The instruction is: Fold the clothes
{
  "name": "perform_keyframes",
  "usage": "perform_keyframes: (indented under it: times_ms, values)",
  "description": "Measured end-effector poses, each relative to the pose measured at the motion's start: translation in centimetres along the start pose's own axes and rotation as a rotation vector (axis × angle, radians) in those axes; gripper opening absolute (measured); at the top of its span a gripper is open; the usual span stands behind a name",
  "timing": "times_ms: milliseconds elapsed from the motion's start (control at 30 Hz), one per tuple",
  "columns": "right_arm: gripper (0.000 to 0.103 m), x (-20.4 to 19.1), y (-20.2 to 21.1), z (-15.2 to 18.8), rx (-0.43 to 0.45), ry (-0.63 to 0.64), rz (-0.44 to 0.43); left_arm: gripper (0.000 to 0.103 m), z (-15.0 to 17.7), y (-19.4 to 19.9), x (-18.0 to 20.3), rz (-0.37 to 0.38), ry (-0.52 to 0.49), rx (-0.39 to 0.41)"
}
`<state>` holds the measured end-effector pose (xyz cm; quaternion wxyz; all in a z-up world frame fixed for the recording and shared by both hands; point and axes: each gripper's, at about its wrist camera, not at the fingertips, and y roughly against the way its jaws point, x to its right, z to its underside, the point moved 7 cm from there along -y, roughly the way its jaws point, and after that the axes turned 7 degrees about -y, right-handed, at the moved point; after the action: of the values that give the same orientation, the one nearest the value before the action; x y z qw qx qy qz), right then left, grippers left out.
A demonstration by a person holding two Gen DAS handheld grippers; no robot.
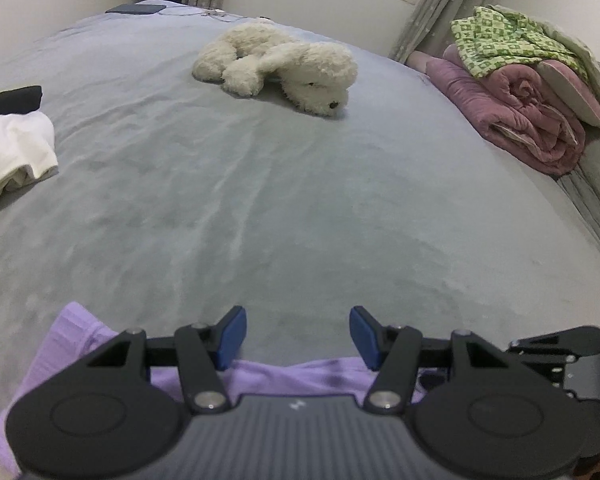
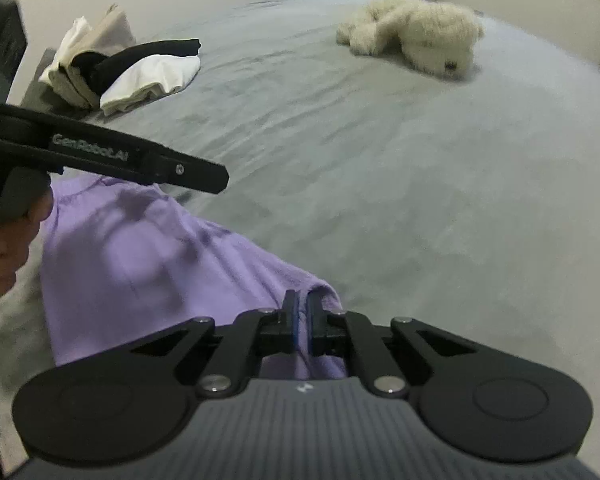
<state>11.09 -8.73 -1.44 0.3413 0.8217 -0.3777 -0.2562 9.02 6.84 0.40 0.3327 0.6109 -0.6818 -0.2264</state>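
Left hand-held gripper [image 1: 298, 338]: jaws stand wide apart, blue pads bare, nothing between them; it hovers over the near edge of the lilac garment.
Right hand-held gripper [image 2: 300, 326]: jaws drawn narrow, pinching a raised fold at the lilac garment's corner; cloth shows between the pads.
Lilac garment [image 2: 140, 264]: lies spread on the grey bed [image 1: 300, 200] at its near edge, directly under both tools; its right corner is lifted into the right tool's pads.
Writing: the black arm of the left tool, seen from the right wrist view, carries the pale lettering "GenRobot.AI" [image 2: 90, 148]; a small pale logo sits on each tool's ribbed body, too small to read.
Person's hand [image 2: 8, 248]: wrapped around the left tool's handle at the frame's left edge.
Clothes pile [image 2: 120, 68]: white, black and beige pieces, at the bed's far left side.
Plush dog [image 1: 280, 66]: white, lying mid-bed, well apart from the garment.
Rolled pink quilt [image 1: 520, 112]: at the bed's right side, a green-patterned cloth [image 1: 500, 36] on top.
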Motion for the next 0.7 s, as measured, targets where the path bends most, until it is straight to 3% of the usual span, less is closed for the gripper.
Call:
perform_keyframes:
  times_ms: [100, 333, 600, 700]
  values:
    - [0.004, 0.0, 0.6, -1.0, 0.006, 0.061, 0.036, 0.059, -0.1, 0.0, 0.0, -0.002, 0.003, 0.000]
    - [0.004, -0.1, -1.8, -1.0, -0.084, 0.234, 0.092, 0.059, 0.2, -0.5, -0.3, -0.014, 0.011, -0.019]
    - [0.006, 1.2, -0.7, -1.5, -0.013, 0.161, 0.055, 0.059, 0.4, -0.5, -0.3, -0.009, 0.008, -0.025]
    - [0.015, 1.7, 1.0, -1.6, 0.038, 0.127, 0.069, 0.059, 0.5, -0.6, -0.1, -0.006, -0.001, -0.030]
